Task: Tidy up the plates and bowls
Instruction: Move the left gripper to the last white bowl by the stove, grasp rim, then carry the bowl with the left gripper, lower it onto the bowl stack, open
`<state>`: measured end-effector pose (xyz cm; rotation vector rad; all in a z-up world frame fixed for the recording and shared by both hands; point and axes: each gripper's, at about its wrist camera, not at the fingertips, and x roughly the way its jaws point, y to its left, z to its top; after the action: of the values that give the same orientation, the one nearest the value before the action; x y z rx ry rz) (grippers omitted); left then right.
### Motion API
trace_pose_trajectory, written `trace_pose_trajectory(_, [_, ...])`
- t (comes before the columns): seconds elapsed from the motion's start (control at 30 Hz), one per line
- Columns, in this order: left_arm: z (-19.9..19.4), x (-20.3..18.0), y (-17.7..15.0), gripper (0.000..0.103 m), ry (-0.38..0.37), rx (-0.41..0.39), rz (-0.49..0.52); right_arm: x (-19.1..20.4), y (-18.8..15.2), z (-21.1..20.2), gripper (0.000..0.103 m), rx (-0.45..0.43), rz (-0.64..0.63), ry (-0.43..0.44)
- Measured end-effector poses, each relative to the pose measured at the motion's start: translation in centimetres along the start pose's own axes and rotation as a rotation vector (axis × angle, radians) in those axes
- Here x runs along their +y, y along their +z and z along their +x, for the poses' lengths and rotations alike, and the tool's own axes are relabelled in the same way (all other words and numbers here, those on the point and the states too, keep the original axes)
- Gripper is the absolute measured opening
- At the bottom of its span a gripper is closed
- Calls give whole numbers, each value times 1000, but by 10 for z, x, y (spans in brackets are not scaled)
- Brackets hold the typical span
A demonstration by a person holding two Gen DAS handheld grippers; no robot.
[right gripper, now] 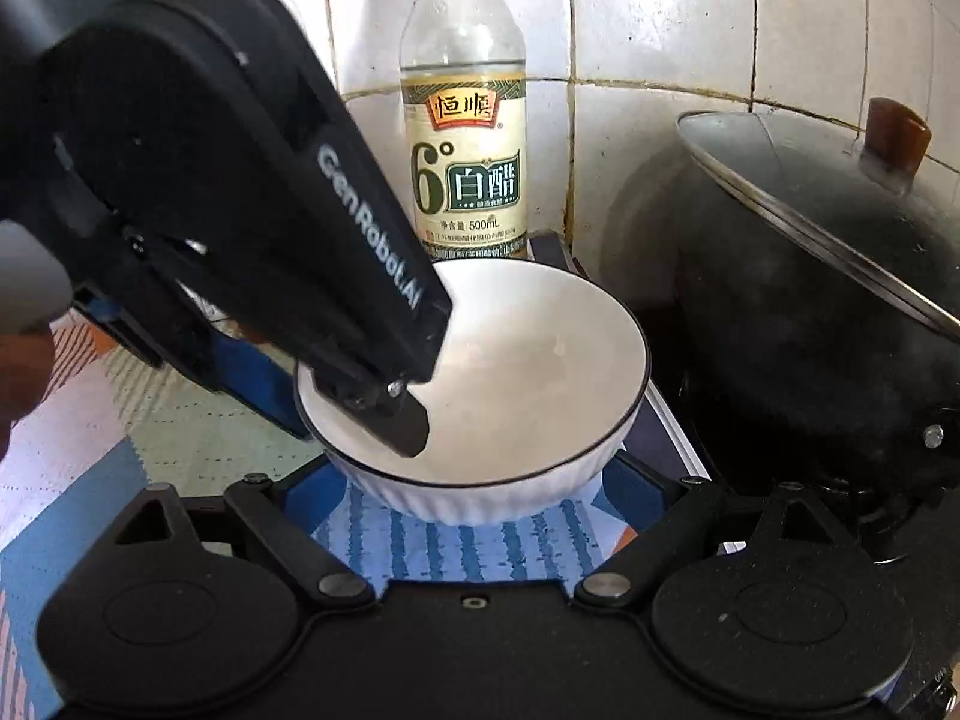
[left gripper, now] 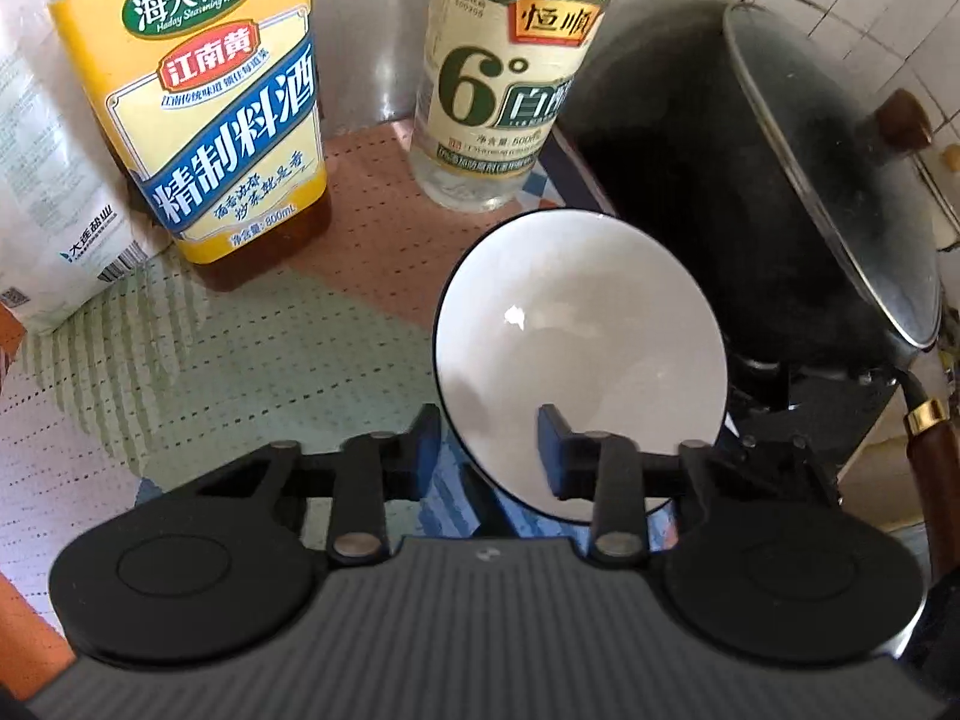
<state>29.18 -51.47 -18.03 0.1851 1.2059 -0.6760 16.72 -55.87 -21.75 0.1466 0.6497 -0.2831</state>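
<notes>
A white bowl (left gripper: 576, 324) with a thin dark rim and a ribbed outside (right gripper: 528, 360) stands on the patterned mat (left gripper: 240, 348), next to the wok. My left gripper (left gripper: 489, 450) comes down over the bowl's near-left rim. One finger is inside against the white wall and the other outside, shut on the rim. In the right wrist view the left gripper (right gripper: 354, 420) reaches in from the upper left. My right gripper (right gripper: 468, 480) is open wide just in front of the bowl, its blue pads (right gripper: 636, 480) level with the base and apart from it.
A yellow-labelled cooking wine bottle (left gripper: 228, 120) and a white vinegar bottle (right gripper: 465, 168) stand behind the bowl against the tiled wall. A black wok with a glass lid (right gripper: 810, 300) sits close on the right. A white salt bag (left gripper: 48, 180) is at the far left.
</notes>
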Motion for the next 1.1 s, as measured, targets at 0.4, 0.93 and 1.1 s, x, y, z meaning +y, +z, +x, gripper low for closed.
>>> trace_pose_trajectory(0.4, [14,3,-3,16,-2,3,33,-2,2,16,94,7,24,8])
trace_pose_trajectory(0.93, [-56,4,-34,15,-16,-5,107,17,-12,-44,93,-68,90,18])
trace_pose_trajectory(1.1, [-98,4,-58,15,-40,-37,158,36,-17,-81,93,-113,80,-12])
